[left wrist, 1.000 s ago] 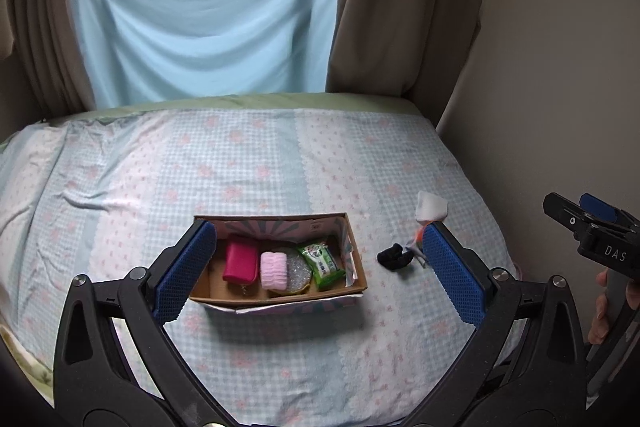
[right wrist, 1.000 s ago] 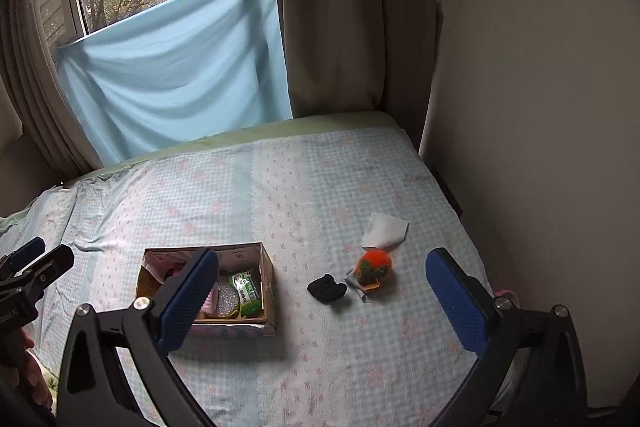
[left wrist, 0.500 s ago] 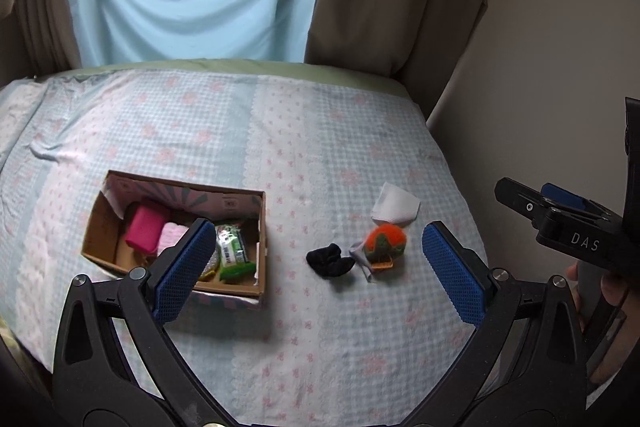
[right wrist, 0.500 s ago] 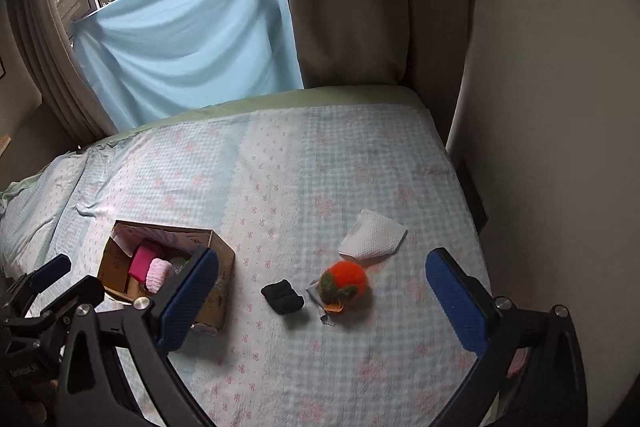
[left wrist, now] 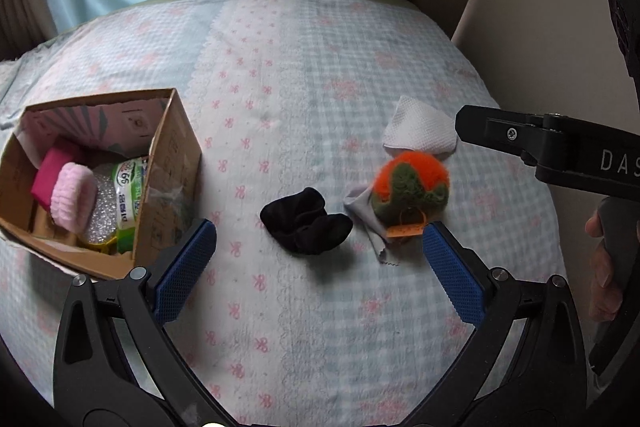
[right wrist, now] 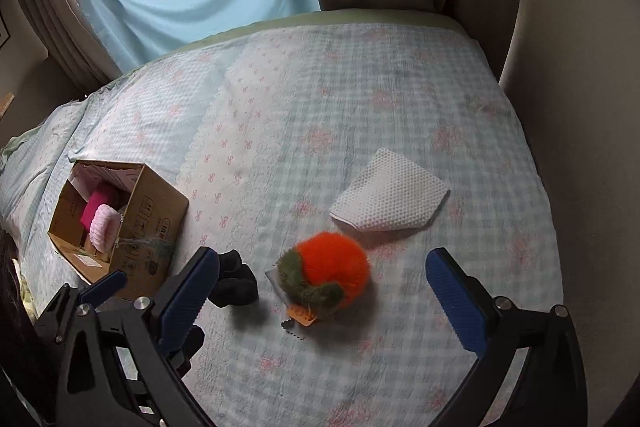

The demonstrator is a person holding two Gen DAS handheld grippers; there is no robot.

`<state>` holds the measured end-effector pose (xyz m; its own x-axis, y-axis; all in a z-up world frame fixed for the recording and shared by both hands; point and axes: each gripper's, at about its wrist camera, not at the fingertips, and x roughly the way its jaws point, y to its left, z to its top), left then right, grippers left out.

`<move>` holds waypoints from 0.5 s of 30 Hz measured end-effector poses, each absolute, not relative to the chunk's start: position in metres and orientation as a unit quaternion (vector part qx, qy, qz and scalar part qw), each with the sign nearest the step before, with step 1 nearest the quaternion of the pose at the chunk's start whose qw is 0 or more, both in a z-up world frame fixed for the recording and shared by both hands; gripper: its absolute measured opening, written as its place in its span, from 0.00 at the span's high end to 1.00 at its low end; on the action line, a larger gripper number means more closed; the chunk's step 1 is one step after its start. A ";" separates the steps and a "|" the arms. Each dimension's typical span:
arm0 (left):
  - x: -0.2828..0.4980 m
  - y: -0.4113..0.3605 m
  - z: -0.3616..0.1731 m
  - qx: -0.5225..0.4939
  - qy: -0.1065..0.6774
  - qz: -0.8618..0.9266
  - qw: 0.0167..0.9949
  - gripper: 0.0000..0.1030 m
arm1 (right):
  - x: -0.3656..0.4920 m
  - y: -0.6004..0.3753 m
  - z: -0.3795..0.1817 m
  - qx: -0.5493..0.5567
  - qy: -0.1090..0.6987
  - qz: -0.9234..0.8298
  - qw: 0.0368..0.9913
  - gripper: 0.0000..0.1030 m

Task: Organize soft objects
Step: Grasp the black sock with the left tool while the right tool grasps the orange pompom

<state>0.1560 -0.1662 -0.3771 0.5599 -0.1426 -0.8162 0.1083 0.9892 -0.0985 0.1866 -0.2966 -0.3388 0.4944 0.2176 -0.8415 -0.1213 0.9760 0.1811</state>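
Over on the left of the bedspread sits my cardboard box, open at the top, with a magenta pad, a pale pink fuzzy roll, a shiny scrubber and a green packet lying inside it. Just right of the box, apart from it, a black sock lies bunched on the cover. Right of the sock, close by, an orange and green plush ball rests on a small grey cloth, with an orange tag at its near side. Beyond the ball, at its far right, lies a folded white mesh cloth.

My left gripper hangs spread wide and empty over the near part of the bed, the sock lying beyond the gap between its blue pads. My right gripper is spread wide too, holding nothing, with the plush ball beyond its gap and the sock partly behind its left finger.
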 end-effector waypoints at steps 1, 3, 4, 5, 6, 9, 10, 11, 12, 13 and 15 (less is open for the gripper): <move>0.160 -0.169 -0.390 -0.008 0.465 -0.067 0.883 0.02 | 0.189 -0.295 -0.350 0.049 0.495 0.101 0.862 0.00; 0.168 -0.171 -0.416 0.006 0.467 -0.064 0.882 0.06 | 0.193 -0.292 -0.371 0.046 0.502 0.104 0.857 0.02; 0.172 -0.172 -0.428 0.011 0.472 -0.062 0.880 0.12 | 0.195 -0.291 -0.380 0.048 0.507 0.108 0.854 0.07; 0.177 -0.172 -0.438 0.014 0.477 -0.062 0.876 0.17 | 0.197 -0.289 -0.390 0.049 0.513 0.111 0.850 0.09; 0.181 -0.172 -0.448 0.017 0.482 -0.062 0.874 0.18 | 0.199 -0.288 -0.399 0.050 0.518 0.112 0.847 0.10; 0.191 -0.171 -0.469 0.023 0.488 -0.064 0.870 0.20 | 0.203 -0.284 -0.419 0.055 0.525 0.117 0.841 0.17; 0.193 -0.171 -0.474 0.025 0.488 -0.065 0.870 0.21 | 0.204 -0.283 -0.424 0.055 0.528 0.118 0.839 0.20; 0.196 -0.170 -0.478 0.025 0.488 -0.066 0.870 0.23 | 0.206 -0.282 -0.428 0.055 0.529 0.117 0.838 0.21; 0.198 -0.170 -0.480 0.025 0.487 -0.069 0.870 0.24 | 0.207 -0.281 -0.432 0.057 0.532 0.117 0.837 0.26; 0.200 -0.170 -0.481 0.024 0.486 -0.071 0.871 0.28 | 0.208 -0.280 -0.435 0.059 0.535 0.118 0.835 0.34; 0.204 -0.170 -0.483 0.021 0.487 -0.077 0.870 0.37 | 0.210 -0.280 -0.439 0.065 0.538 0.117 0.832 0.42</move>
